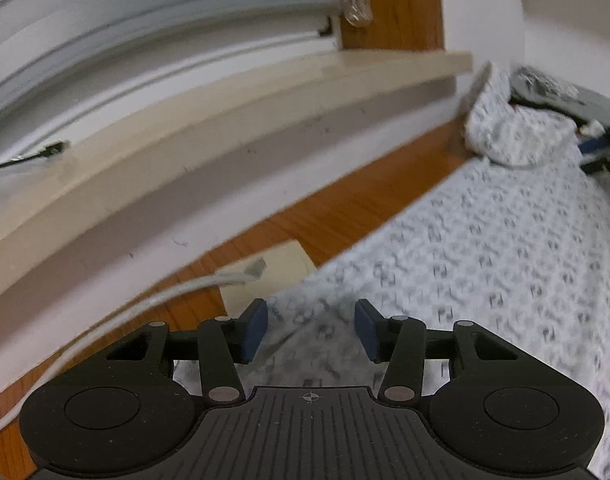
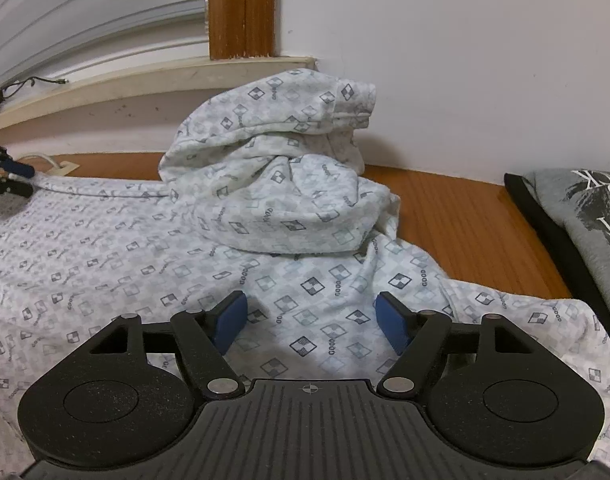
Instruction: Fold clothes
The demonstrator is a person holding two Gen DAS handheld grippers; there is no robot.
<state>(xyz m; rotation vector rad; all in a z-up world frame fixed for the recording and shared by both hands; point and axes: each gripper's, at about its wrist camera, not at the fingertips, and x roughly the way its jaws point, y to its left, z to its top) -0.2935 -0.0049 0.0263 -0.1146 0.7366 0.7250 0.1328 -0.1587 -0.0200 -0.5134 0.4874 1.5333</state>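
A white garment printed with small grey checks lies spread on the wooden floor (image 1: 345,216), its left corner (image 1: 311,320) under my left gripper (image 1: 311,330). The blue pads stand apart on either side of that corner and do not press it. In the right wrist view the same garment (image 2: 125,248) has one part bunched into a tall heap (image 2: 281,184) against the wall. My right gripper (image 2: 312,322) hangs open over the flat cloth in front of the heap, nothing pinched. The left gripper's fingers (image 2: 15,168) show at the far left edge of the garment.
A white cable (image 1: 177,292) runs to a beige floor socket (image 1: 273,276) just left of the garment corner. A cream sill (image 1: 225,92) and a wooden frame post (image 2: 243,8) back the floor. A grey printed shirt on a black edge (image 2: 585,216) lies at right.
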